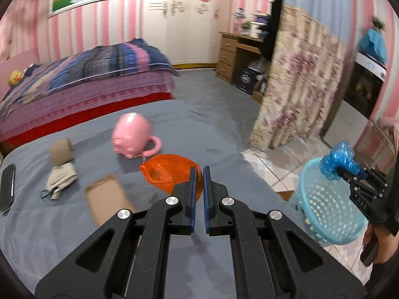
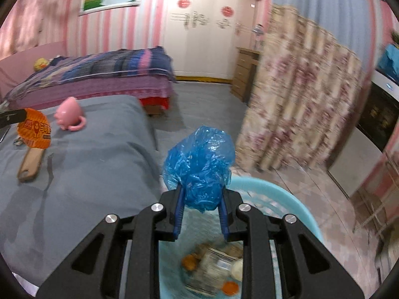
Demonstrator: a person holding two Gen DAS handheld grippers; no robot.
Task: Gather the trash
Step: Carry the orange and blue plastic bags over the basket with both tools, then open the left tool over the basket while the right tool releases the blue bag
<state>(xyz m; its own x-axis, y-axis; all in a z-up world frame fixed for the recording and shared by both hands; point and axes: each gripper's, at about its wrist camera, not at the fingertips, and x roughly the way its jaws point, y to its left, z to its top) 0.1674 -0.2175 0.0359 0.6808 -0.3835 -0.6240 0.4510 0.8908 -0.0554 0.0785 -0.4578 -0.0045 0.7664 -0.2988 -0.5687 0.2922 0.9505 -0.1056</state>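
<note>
My left gripper (image 1: 199, 172) is shut on an orange plastic wrapper (image 1: 169, 173) and holds it over the grey bed cover; from the right wrist view the wrapper (image 2: 35, 132) hangs from that gripper at the far left. My right gripper (image 2: 202, 194) is shut on a crumpled blue plastic bag (image 2: 199, 164) above the light blue basket (image 2: 286, 199), which holds several pieces of trash (image 2: 214, 266). In the left wrist view the blue bag (image 1: 339, 160) sits over the basket's (image 1: 326, 206) rim at the right.
On the grey cover (image 1: 74, 224) lie a pink pig mug (image 1: 132, 134), a cardboard tube (image 1: 61, 150), a beige cloth (image 1: 61, 178), a flat cardboard piece (image 1: 107, 196) and a black phone (image 1: 7, 186). A floral curtain (image 1: 299, 84) hangs right of the tiled floor.
</note>
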